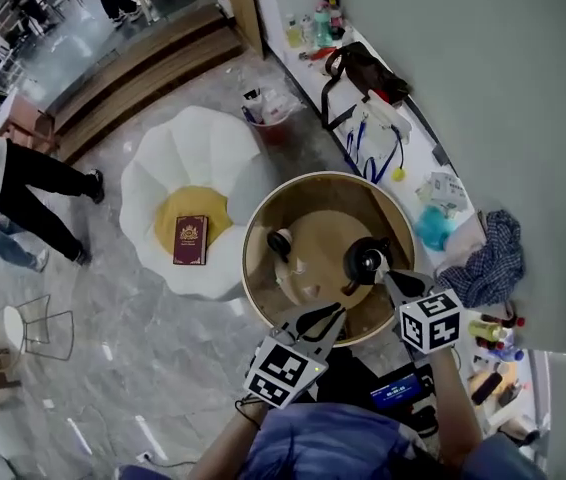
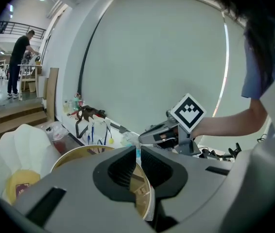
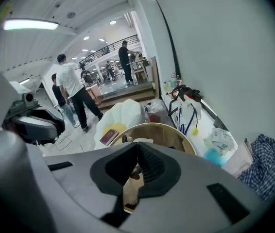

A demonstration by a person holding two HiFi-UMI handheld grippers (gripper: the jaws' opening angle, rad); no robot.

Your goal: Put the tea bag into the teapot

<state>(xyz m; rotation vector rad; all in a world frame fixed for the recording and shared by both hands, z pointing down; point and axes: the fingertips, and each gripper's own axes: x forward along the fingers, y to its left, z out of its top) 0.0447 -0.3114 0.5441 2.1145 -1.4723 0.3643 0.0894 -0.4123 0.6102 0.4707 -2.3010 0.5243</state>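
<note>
The dark teapot (image 1: 368,261) stands on the right part of the round wooden table (image 1: 263,268), its top opening showing. Left of it sits a small dark lid-like piece (image 1: 281,243). Two small pale items (image 1: 303,268) lie on the wood between them; I cannot tell which is the tea bag. My right gripper (image 1: 386,274) is shut and empty, its tips just at the teapot's near right side. My left gripper (image 1: 337,312) hovers over the table's near edge, jaws shut with nothing between them. In the left gripper view the right gripper (image 2: 159,132) crosses ahead.
A white petal-shaped chair (image 1: 173,158) with a yellow cushion and a red book (image 1: 190,240) stands left of the table. A white counter (image 1: 413,158) along the wall carries a black bag, lanyards, bottles and a checked cloth (image 1: 493,253). People stand at far left.
</note>
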